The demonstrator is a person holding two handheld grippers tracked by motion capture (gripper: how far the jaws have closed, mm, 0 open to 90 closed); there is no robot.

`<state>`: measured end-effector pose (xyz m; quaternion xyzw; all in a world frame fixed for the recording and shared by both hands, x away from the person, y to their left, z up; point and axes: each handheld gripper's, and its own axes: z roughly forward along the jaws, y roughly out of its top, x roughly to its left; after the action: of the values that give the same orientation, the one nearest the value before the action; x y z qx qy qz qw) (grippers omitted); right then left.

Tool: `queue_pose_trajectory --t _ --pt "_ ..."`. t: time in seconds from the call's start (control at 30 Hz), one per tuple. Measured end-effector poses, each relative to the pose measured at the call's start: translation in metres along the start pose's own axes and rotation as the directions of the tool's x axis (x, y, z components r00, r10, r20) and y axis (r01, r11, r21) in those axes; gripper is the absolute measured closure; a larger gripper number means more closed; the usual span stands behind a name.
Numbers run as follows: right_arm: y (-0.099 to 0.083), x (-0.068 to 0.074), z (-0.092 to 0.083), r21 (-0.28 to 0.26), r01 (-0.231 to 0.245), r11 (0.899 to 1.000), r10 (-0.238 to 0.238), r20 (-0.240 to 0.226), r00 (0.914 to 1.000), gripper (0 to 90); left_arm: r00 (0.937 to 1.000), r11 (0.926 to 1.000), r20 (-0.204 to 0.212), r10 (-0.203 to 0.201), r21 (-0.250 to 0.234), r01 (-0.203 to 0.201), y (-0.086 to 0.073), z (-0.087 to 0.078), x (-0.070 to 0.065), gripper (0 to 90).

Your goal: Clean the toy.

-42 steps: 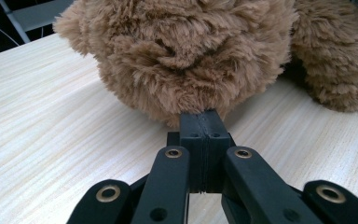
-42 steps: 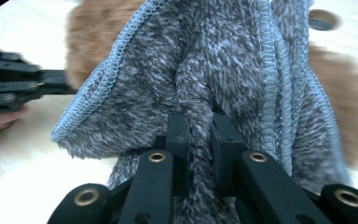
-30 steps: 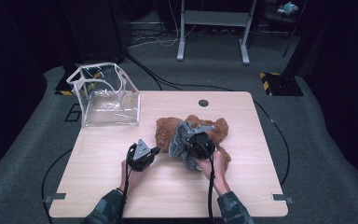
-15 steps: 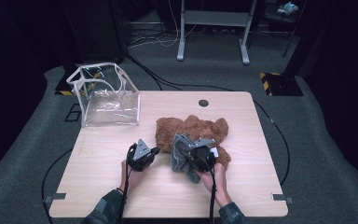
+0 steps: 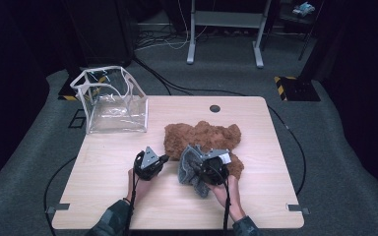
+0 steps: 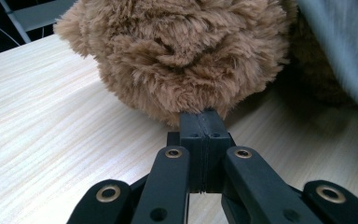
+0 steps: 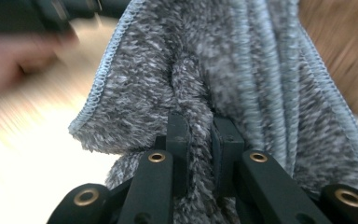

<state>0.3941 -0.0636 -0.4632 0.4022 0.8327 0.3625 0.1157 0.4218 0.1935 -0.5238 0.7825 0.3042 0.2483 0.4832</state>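
Note:
A brown fluffy plush toy (image 5: 202,137) lies on the wooden table (image 5: 108,162), right of its middle. My right gripper (image 7: 199,126) is shut on a fold of grey fuzzy cloth (image 7: 223,70), which hangs bunched at the toy's near side (image 5: 191,167). My left gripper (image 6: 203,122) is shut with nothing between its jaws, its tip touching the brown plush toy (image 6: 182,51). In the high view the left gripper (image 5: 163,159) rests on the table just left of the grey cloth, pointing right.
A clear plastic bag with white edging (image 5: 110,101) stands open at the table's back left corner. A round cable hole (image 5: 214,108) sits near the far edge. Cables trail from both grippers over the near edge. Bare wood lies left and in front.
My right gripper has drawn the grey cloth toward the near edge and slightly lower, off the toy. The left gripper has stayed put.

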Motion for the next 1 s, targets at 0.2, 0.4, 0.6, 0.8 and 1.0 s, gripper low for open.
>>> queue_pose_trajectory --t 0.2,0.4,0.6,0.8,1.0 --pt "0.031 -0.003 -0.014 -0.093 0.018 0.996 -0.013 0.053 0.9985 80.1 1.0 1.0 -0.001 0.0 -0.001 0.0 0.0 0.0 0.0 89.7" --pt "0.018 -0.006 0.012 -0.022 0.008 1.0 -0.007 0.061 0.9981 80.4 1.0 1.0 0.0 0.003 0.002 -0.003 0.0 0.0 0.0 89.7" --pt "-0.012 0.0 0.03 0.066 -0.01 0.998 0.008 0.029 0.9996 80.4 1.0 1.0 -0.001 0.003 0.002 -0.003 0.0 0.0 0.0 89.7" --pt "-0.003 -0.001 0.003 -0.014 0.005 1.0 -0.005 0.017 0.9998 80.4 1.0 1.0 -0.001 0.001 0.003 -0.001 0.0 0.0 0.0 89.7" --pt "0.021 -0.018 -0.04 -0.135 0.015 0.991 0.005 0.141 0.9899 80.5 1.0 1.0 -0.002 0.004 0.001 -0.004 0.0 0.0 0.0 89.7"
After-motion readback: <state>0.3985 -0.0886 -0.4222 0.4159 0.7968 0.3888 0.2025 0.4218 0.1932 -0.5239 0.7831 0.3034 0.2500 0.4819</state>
